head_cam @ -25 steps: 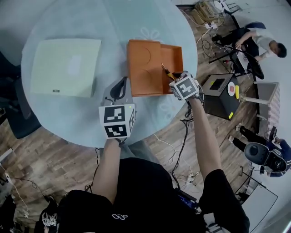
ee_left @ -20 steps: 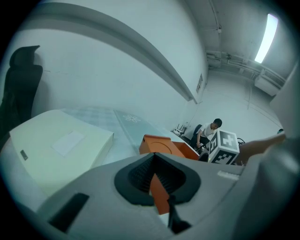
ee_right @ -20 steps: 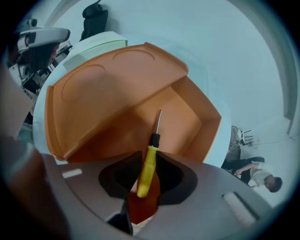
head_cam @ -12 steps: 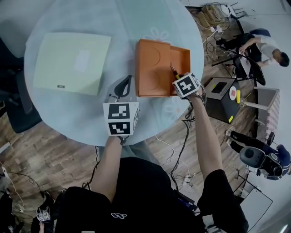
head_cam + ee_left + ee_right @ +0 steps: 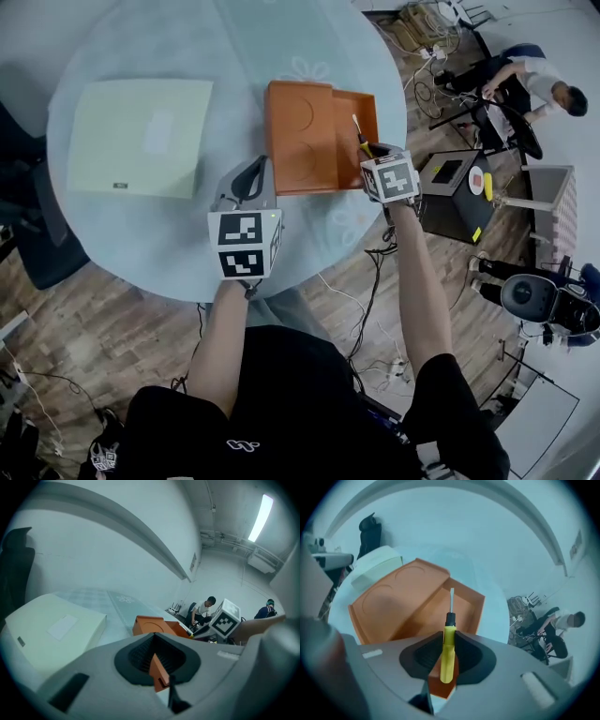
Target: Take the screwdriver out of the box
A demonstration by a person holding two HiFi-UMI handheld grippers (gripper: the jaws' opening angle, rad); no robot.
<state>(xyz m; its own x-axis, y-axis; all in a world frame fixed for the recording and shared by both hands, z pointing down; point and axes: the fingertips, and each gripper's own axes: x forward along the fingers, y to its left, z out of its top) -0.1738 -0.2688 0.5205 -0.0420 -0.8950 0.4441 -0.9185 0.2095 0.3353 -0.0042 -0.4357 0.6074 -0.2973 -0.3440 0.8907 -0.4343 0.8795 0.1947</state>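
The orange box (image 5: pixel 314 141) lies on the round table (image 5: pixel 131 239), its lid slid left so the right part is uncovered. My right gripper (image 5: pixel 368 152) is at the box's near right corner, shut on the yellow handle of the screwdriver (image 5: pixel 359 137). In the right gripper view the screwdriver (image 5: pixel 449 641) stands between the jaws, its black collar and metal shaft pointing out over the box (image 5: pixel 412 606). My left gripper (image 5: pixel 249 180) hovers just left of the box, jaws together with nothing in them. The left gripper view shows the box (image 5: pixel 154 626) ahead.
A flat pale green box (image 5: pixel 141 136) lies on the table's left half. Beyond the table's right edge stands a black case (image 5: pixel 452 192) on the floor, with cables, chairs and a seated person (image 5: pixel 530 84) further right.
My right gripper, holding the screwdriver, has shifted a little to the right along the box's near edge. The left gripper has stayed about where it was.
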